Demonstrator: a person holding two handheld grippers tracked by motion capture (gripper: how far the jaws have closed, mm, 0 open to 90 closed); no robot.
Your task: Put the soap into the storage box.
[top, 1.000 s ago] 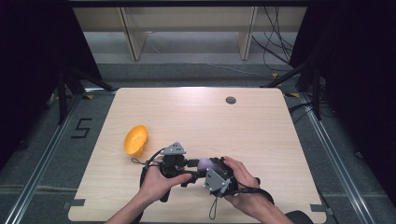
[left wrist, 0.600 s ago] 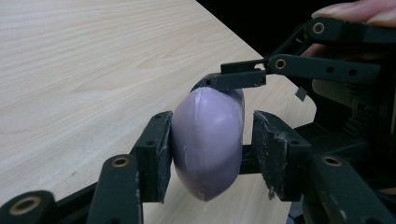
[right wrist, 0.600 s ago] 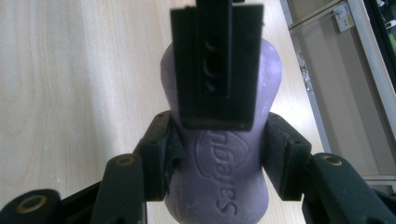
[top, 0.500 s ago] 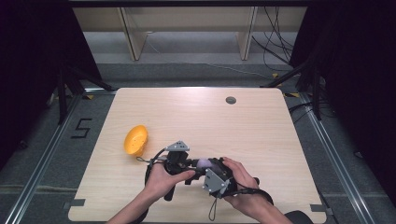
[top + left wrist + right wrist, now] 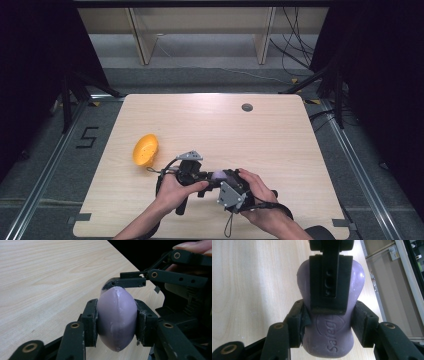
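Both tools grip one purple soap bar just above the bench: left tool clamps its narrow sides, right tool its lower end, jaws crossing

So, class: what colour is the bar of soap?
Pale purple soap; clearest in the left gripper view.

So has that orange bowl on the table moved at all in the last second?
No. The orange bowl sits at the same spot near the table's left edge, equally far from the round grey grommet as before.
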